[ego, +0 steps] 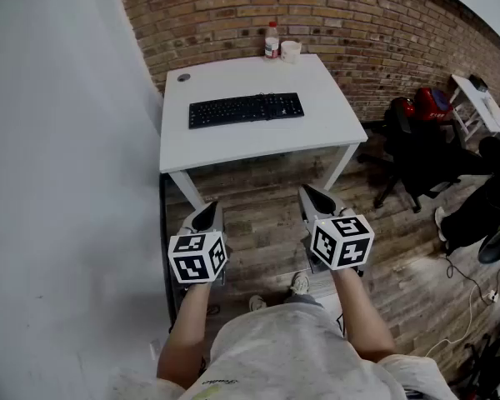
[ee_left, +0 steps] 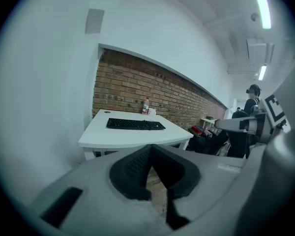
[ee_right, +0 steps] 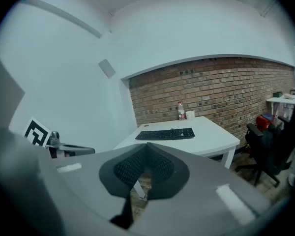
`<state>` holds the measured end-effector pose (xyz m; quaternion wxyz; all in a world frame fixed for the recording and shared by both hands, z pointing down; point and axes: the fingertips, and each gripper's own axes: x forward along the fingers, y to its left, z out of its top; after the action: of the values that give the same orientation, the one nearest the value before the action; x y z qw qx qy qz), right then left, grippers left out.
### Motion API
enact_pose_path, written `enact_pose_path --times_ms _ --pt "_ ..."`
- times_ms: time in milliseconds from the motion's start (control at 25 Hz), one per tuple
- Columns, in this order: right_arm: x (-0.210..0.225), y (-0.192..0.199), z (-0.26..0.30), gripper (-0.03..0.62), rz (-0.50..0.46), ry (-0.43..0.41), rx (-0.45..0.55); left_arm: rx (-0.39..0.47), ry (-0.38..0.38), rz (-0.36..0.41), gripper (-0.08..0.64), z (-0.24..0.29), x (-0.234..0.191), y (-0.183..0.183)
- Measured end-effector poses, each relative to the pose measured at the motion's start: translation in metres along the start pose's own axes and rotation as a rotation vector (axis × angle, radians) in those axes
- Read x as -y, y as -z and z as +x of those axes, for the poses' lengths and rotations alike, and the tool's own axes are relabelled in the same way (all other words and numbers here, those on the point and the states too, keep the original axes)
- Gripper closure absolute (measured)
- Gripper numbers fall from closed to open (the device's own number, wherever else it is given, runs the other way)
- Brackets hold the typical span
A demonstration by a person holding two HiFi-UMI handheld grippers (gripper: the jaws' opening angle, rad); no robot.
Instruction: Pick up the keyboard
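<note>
A black keyboard (ego: 247, 109) lies flat on a white table (ego: 233, 144) by a brick wall; it also shows in the left gripper view (ee_left: 135, 124) and the right gripper view (ee_right: 165, 133). Both grippers hover over the wooden floor, well short of the table's front edge. My left gripper (ego: 207, 213) is shut with nothing between its jaws. My right gripper (ego: 315, 196) is likewise shut and empty. Each points slightly downward toward the table.
At the table's far edge stand a small bottle (ego: 272, 41) and a white cup (ego: 290, 51); a small round object (ego: 183, 77) lies at the far left. A white wall (ego: 58, 182) runs along the left. A black office chair (ego: 417, 152) and cables stand to the right.
</note>
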<state>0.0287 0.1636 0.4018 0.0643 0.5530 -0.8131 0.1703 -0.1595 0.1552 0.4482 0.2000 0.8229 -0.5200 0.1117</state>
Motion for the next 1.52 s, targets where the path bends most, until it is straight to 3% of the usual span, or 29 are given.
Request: enact_pose_path --times_ms 760,1000,1520 --pt "0.021 -0.012 0.036 0.583 0.031 0.039 0.028 -0.002 -0.010 0.011 0.566 0.036 -0.028 -0.023" --pt "0.053 -0.011 0.070 0.583 0.037 0.037 0.026 -0.013 -0.029 0.012 0.566 0.077 -0.037 -0.026" --pt "0.132 -0.050 0.156 0.583 0.054 -0.001 0.000 -0.026 -0.095 0.001 0.566 0.175 -0.048 -0.075"
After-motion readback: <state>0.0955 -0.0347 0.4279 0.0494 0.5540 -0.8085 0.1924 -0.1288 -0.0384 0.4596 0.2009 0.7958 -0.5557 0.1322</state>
